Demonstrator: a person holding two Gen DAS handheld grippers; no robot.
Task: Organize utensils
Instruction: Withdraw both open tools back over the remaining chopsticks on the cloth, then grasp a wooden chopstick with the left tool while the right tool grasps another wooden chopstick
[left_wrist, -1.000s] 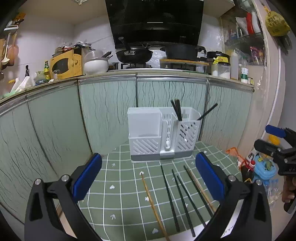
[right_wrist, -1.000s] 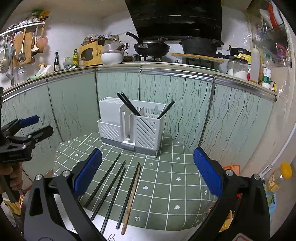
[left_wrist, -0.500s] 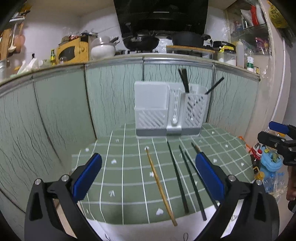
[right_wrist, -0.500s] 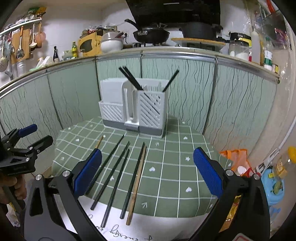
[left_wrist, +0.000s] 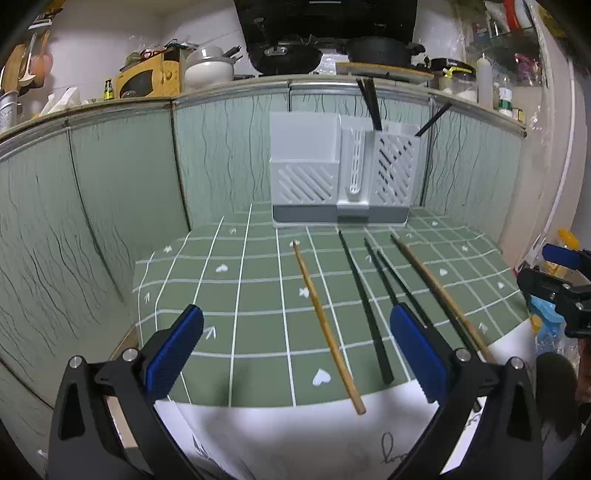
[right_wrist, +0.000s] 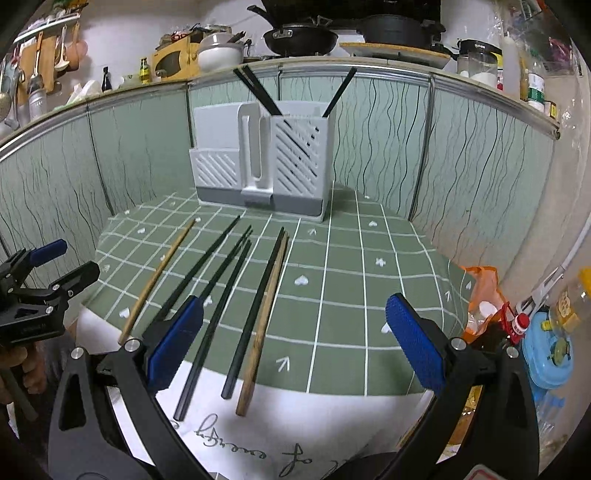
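Observation:
A white slotted utensil holder (left_wrist: 340, 177) stands at the back of the green checked tablecloth (left_wrist: 258, 295); it also shows in the right wrist view (right_wrist: 266, 162), with black chopsticks (right_wrist: 258, 90) standing in its right compartment. Several chopsticks lie loose on the cloth: a light wooden one (left_wrist: 327, 325), black ones (left_wrist: 365, 306) and a darker wooden one (right_wrist: 264, 319). My left gripper (left_wrist: 295, 350) is open and empty, low over the front edge around the light wooden chopstick. My right gripper (right_wrist: 293, 339) is open and empty, above the near ends of the black and brown chopsticks.
Green panelled cabinet walls (left_wrist: 110, 184) enclose the table on the left, back and right. A counter above carries pans and a yellow microwave (left_wrist: 147, 79). Bags and bottles (right_wrist: 546, 347) crowd the floor at the right. White cloth (right_wrist: 295, 424) hangs over the front edge.
Both grippers have dropped lower and come closer to the table's front edge, so the loose chopsticks now lie between their fingers. Both stay open and empty.

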